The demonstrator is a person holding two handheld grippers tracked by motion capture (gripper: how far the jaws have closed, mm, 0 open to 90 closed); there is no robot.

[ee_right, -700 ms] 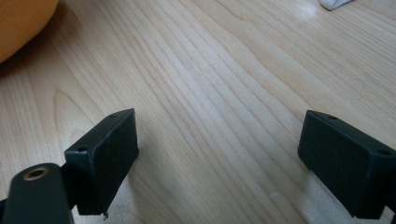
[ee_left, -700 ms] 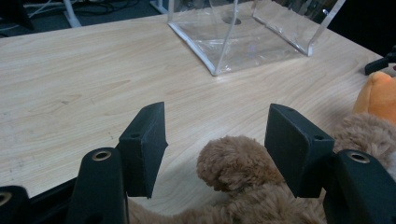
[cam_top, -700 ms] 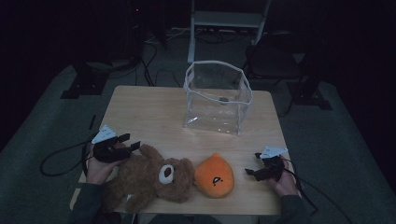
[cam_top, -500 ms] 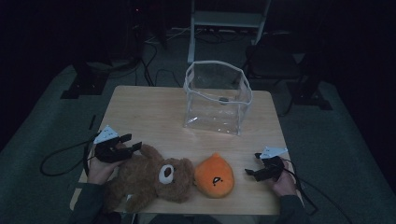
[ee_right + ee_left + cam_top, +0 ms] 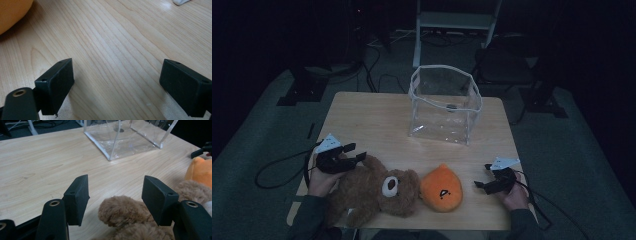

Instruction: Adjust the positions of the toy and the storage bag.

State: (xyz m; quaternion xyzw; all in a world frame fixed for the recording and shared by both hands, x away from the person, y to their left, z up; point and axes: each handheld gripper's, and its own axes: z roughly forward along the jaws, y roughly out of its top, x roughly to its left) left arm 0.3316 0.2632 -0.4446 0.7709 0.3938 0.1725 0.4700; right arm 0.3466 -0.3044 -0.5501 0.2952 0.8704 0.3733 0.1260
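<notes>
The wooden surface (image 5: 362,120) fills the middle of the high view, its far edge toward the top of the frame and its near edge along the bottom, where the toys lie close to the rim. The upper left and centre of the surface are bare wood, giving wide room between the toys and the bag. The clear bag (image 5: 445,105) stands upright at the upper centre-right, mouth open at the top, white-trimmed edges, see-through walls; a small dark round spot shows at its bottom, too small to make out, and otherwise nothing can be seen in it. The bear (image 5: 372,192) lies at the lower left of the frame, brown and shaggy, with a pale muzzle turned up, its body running toward the near edge. Just right of it, touching or nearly so, sits the orange toy (image 5: 441,189), rounded with a pointed top and small dark marks on its face. The left hand-held gripper (image 5: 347,156) is at the bear's upper left end, jaws wide; in the left gripper view a furry paw (image 5: 117,208) lies low between the jaws, and the pads do not press on it. The right hand-held gripper (image 5: 484,184) rests at the lower right, apart from the orange toy, jaws wide over bare wood.
</notes>
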